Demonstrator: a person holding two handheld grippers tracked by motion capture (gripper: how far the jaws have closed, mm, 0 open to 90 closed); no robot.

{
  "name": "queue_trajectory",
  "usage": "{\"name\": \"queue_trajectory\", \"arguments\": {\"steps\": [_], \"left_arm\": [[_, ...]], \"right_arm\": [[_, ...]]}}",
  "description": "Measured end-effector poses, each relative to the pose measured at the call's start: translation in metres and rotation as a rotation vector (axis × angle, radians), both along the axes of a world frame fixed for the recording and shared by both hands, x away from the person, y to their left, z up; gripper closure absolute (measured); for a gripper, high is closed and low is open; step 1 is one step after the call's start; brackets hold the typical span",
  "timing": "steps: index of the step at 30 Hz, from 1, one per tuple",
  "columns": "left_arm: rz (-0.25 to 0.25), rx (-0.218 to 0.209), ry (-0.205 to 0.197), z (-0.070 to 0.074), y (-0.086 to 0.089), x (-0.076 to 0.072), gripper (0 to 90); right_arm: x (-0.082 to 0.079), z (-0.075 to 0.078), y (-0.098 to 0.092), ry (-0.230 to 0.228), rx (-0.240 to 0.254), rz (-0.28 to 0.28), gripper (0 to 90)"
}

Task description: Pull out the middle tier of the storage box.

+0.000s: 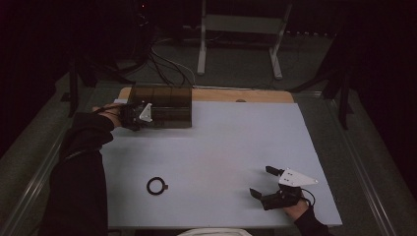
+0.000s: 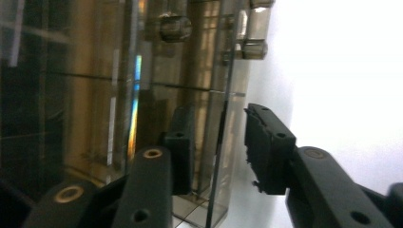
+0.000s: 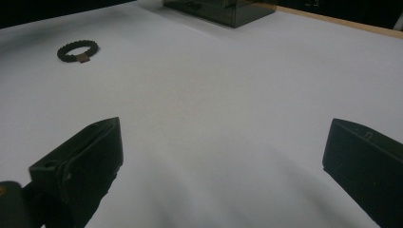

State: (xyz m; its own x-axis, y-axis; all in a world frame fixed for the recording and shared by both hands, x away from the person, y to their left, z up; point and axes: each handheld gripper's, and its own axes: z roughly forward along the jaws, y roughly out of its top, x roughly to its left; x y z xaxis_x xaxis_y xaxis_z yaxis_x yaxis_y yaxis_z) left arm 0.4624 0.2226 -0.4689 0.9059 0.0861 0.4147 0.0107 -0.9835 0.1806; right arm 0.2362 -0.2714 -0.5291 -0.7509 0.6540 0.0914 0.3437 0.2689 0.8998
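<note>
At eleven o'clock on the tabletop [image 1: 221, 142], your left tongs [image 2: 218, 152] straddle the smoky box's [image 1: 164, 105] thin clear wall, one pad inside and one outside, narrowed but not yet pinching as far as I can see; that looks like a grab to steady or shift the box. Down at five o'clock your right tongs [image 3: 223, 166] rest wide and empty. The ring [image 1: 156, 186] waits at seven o'clock.

Smoked translucent box [image 1: 164, 105]: rectangular, divided into compartments, upright at the far-left of the white counter [image 1: 221, 147]. One thin clear wall [image 2: 221, 118] stands between the left gripper's [image 2: 218, 152] jaws.
</note>
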Motion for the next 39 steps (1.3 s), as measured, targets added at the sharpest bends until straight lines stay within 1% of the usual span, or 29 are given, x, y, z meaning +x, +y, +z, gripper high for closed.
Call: {"name": "queue_trajectory", "arguments": {"steps": [1, 2, 3, 4, 5, 6, 7, 10, 11, 12, 16, 23, 25, 27, 28, 29, 30, 31, 32, 33, 34, 36, 39], "left_arm": [[0.000, 0.000, 0.000, 0.000, 0.000, 0.000, 68.4], [-0.011, 0.035, -0.003, -0.002, -0.001, 0.002, 69.8], [-0.011, 0.035, -0.003, -0.002, -0.001, 0.002, 70.9], [0.004, 0.048, 0.013, -0.004, -0.002, 0.004, 71.3], [0.004, 0.048, 0.013, -0.004, -0.002, 0.004, 71.3], [0.005, 0.067, 0.015, -0.006, -0.003, 0.005, 71.8], [0.002, 0.060, 0.021, -0.007, -0.004, 0.006, 73.0], [-0.023, 0.063, 0.040, -0.009, -0.006, 0.007, 75.9], [-0.023, 0.063, 0.040, -0.009, -0.006, 0.007, 77.7], [-0.029, 0.070, 0.043, -0.009, -0.008, 0.008, 77.7], [-0.025, 0.079, 0.055, -0.008, -0.010, 0.009, 78.3], [-0.037, 0.083, 0.064, -0.007, -0.010, 0.010, 79.4], [-0.032, 0.078, 0.072, -0.007, -0.009, 0.011, 80.3], [-0.040, 0.085, 0.079, -0.006, -0.010, 0.011, 81.4], [-0.051, 0.086, 0.090, -0.006, -0.011, 0.011, 81.7], [-0.051, 0.086, 0.090, -0.006, -0.011, 0.011, 82.0], [-0.054, 0.085, 0.102, -0.005, -0.011, 0.011, 82.2], [-0.054, 0.085, 0.102, -0.005, -0.011, 0.011, 82.5], [-0.050, 0.087, 0.112, -0.005, -0.012, 0.011, 82.6], [-0.050, 0.087, 0.112, -0.005, -0.012, 0.011, 82.8], [-0.064, 0.093, 0.105, -0.005, -0.012, 0.009, 82.7], [-0.057, 0.088, 0.103, -0.005, -0.012, 0.009, 82.5], [-0.059, 0.085, 0.106, -0.005, -0.011, 0.007, 82.7]], "right_arm": [[0.000, 0.000, 0.000, 0.000, 0.000, 0.000, 0.0], [0.000, 0.000, 0.000, 0.000, 0.002, 0.000, 0.0], [0.000, 0.000, 0.000, 0.000, 0.002, 0.000, 0.0], [0.000, 0.000, -0.001, 0.000, 0.002, 0.000, 0.0], [0.000, 0.000, -0.001, 0.000, 0.002, 0.000, 0.0], [0.000, 0.001, -0.001, -0.002, 0.004, -0.001, 0.0], [0.000, 0.001, -0.001, -0.002, 0.003, -0.001, 0.0], [-0.001, 0.000, -0.001, -0.001, 0.003, -0.002, 0.0], [-0.001, 0.000, -0.001, -0.001, 0.003, -0.002, 0.0], [-0.001, 0.001, -0.001, -0.001, 0.003, -0.001, 0.0], [-0.001, 0.001, -0.001, -0.003, 0.004, -0.003, 0.0], [-0.001, 0.001, -0.001, -0.001, 0.000, 0.000, 0.0], [0.000, 0.000, -0.001, -0.003, -0.002, -0.001, 0.0], [0.000, 0.000, -0.001, -0.001, -0.002, -0.001, 0.0], [0.000, 0.000, -0.001, -0.002, -0.002, -0.001, 0.0], [0.000, 0.000, -0.001, -0.002, -0.002, -0.001, 0.0], [0.000, 0.000, -0.001, -0.003, -0.002, -0.002, 0.0], [0.000, 0.000, -0.001, -0.003, -0.002, -0.002, 0.0], [0.000, 0.000, -0.001, -0.002, -0.002, -0.003, 0.0], [0.000, 0.000, -0.001, -0.002, -0.002, -0.003, 0.0], [0.000, 0.000, -0.001, -0.003, -0.003, -0.003, 0.0], [0.000, 0.000, -0.002, -0.004, -0.004, -0.003, 0.0], [0.000, 0.001, -0.002, -0.003, 0.000, -0.007, 0.0]]}}
